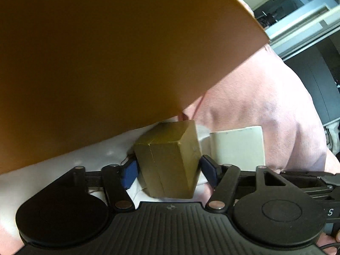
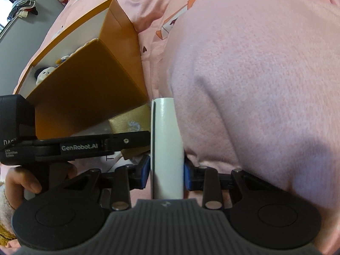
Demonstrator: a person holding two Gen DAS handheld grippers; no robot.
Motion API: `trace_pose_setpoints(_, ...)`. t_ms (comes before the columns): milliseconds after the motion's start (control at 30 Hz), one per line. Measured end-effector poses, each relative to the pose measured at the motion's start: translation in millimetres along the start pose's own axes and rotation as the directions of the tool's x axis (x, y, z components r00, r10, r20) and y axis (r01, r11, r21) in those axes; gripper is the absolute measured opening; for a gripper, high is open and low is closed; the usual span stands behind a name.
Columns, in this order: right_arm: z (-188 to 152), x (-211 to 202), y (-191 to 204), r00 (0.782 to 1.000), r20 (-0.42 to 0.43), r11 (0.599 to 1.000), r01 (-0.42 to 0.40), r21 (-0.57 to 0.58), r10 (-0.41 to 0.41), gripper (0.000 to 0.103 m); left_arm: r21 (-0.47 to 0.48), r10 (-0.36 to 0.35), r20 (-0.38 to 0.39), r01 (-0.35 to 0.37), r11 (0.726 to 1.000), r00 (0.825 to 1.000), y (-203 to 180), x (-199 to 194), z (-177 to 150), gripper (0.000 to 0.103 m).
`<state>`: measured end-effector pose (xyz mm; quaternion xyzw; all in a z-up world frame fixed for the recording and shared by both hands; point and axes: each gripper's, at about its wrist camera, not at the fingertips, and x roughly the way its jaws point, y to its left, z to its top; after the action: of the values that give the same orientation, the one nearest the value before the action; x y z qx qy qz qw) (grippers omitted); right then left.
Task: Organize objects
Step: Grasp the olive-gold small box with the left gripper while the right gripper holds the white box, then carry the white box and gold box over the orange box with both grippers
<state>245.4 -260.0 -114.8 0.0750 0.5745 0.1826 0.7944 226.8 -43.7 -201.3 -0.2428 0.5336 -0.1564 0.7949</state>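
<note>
Cardboard comes first by size: we note the orange box point(image 2: 85, 80), open-topped with white inner walls, resting on the pink bedding point(image 2: 265, 85) and already holding small plush toys point(image 2: 45, 73). We judge it stiff but thin-walled; its walls would flex under load, so we would support it from the base rather than pinch its rim.

Next, the white box point(image 2: 166, 153). The right gripper point(image 2: 166, 175) has its jaws closed on the two broad faces of it, low down, with the box standing upright between the blue pads point(image 2: 144, 175). We judge it light and rigid, with a smooth finish that could slip; a grip at mid-height would resist tilting better.

Smallest, the gold box point(image 1: 170, 159). The left gripper point(image 1: 169, 170) holds it between its jaws, just below the orange box wall point(image 1: 106, 63) and just beside the white box point(image 1: 240, 146). It sits skewed in the grip. We judge it a light, hollow carton whose foil surface is slick and whose walls would dent under hard clamping; moderate force on opposite flat faces is advised.
</note>
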Motion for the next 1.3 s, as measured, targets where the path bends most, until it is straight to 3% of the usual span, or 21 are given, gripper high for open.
trace_pose_setpoints(367,-6.0,-23.3,7.7,1.000,-0.002,1.000,0.016,-0.021,-0.016,0.035,0.069,0.034,0.039,-0.036,0.997,0.999,-22.0,-50.0,-13.5,0.059)
trace_pose_setpoints(500,-9.8,-29.2,5.4,1.000,0.001,1.000,0.004,-0.007,-0.004,0.032,0.064,0.017,0.050,-0.020,0.998,0.999,-24.6,-72.1,-21.0,0.055)
trace_pose_setpoints(800,-4.5,-16.1,11.7,0.999,-0.027,1.000,0.020,-0.007,-0.020,0.033,0.074,-0.010,0.150,-0.001,0.997,0.989,-31.7,-126.1,-40.7,0.054)
trace_pose_setpoints(867,-4.4,-15.7,14.9,0.999,-0.031,0.999,0.031,-0.021,-0.032,0.033,0.067,-0.020,0.179,0.008,0.998,0.984,-36.9,-131.5,-26.1,0.054)
trace_pose_setpoints(967,-6.0,-19.7,20.4,0.998,-0.023,0.998,0.053,-0.032,-0.054,0.032,0.064,-0.017,0.224,0.003,0.998,0.975,-36.3,-144.7,-29.4,0.054)
trace_pose_setpoints(1300,3.6,-88.6,62.7,0.986,0.148,0.983,0.101,-0.154,-0.079,0.031,0.076,-0.071,0.367,0.046,0.996,0.928,-42.0,-187.6,-14.6,0.054)
